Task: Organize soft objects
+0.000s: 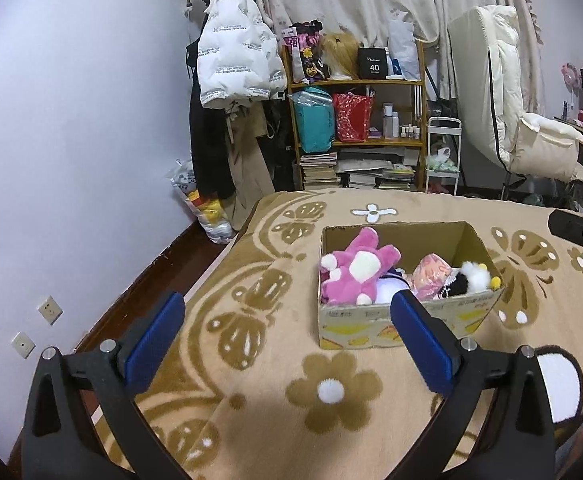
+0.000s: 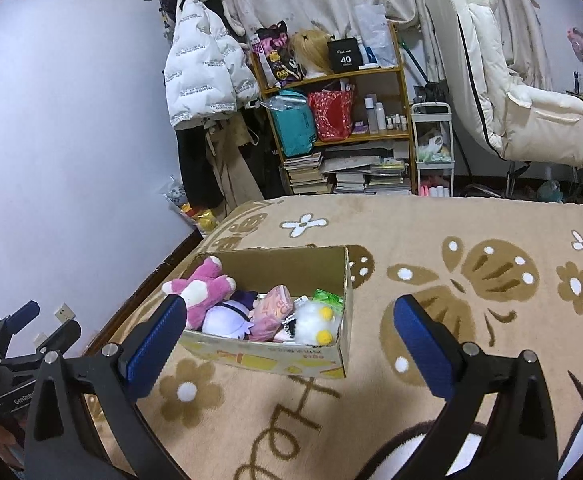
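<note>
A cardboard box (image 1: 407,322) (image 2: 275,354) sits on a tan flowered blanket (image 1: 275,360) (image 2: 471,240) and holds soft toys. A pink and white plush (image 1: 355,268) (image 2: 207,286) lies at its left end. Beside it are a pale purple plush (image 2: 225,318), a pink packet (image 1: 431,276) (image 2: 273,308) and a white fluffy toy with yellow dots (image 1: 475,276) (image 2: 317,320). My left gripper (image 1: 287,308) stands open over the blanket, short of the box, nothing between its blue pads. My right gripper (image 2: 291,310) is open too, in front of the box and empty.
A bamboo shelf (image 1: 355,84) (image 2: 331,76) with bags, bottles and stacked books stands behind the bed. A white puffer jacket (image 1: 231,56) hangs at its left. A cream padded chair (image 1: 511,120) stands to the right. The left gripper's body (image 2: 15,356) shows at the right wrist view's lower left.
</note>
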The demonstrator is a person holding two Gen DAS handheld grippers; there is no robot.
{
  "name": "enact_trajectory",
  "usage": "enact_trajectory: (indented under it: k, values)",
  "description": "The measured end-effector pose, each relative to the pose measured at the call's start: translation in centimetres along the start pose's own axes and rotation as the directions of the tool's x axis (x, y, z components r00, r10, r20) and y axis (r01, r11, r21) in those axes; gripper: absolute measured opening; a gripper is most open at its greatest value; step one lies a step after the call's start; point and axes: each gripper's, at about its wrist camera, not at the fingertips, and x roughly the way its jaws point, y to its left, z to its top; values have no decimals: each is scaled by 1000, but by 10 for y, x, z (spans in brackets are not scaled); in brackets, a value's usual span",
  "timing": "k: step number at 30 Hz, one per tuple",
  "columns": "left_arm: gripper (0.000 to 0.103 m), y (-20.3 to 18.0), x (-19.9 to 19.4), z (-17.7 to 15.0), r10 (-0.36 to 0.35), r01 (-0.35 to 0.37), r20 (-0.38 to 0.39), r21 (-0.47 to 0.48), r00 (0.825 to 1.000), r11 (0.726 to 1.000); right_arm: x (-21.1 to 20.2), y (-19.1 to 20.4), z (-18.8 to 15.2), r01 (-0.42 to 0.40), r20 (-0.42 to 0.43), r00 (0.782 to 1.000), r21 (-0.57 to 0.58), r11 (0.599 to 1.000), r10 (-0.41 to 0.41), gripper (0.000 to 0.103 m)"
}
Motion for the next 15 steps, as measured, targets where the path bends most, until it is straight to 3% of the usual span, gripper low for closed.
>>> enact_trajectory:
  k: [15]
  values:
    - [102, 2, -45, -16, 5, -5, 43, 0, 999, 1000, -37, 4, -21, -3, 70, 998, -38, 999, 6, 103]
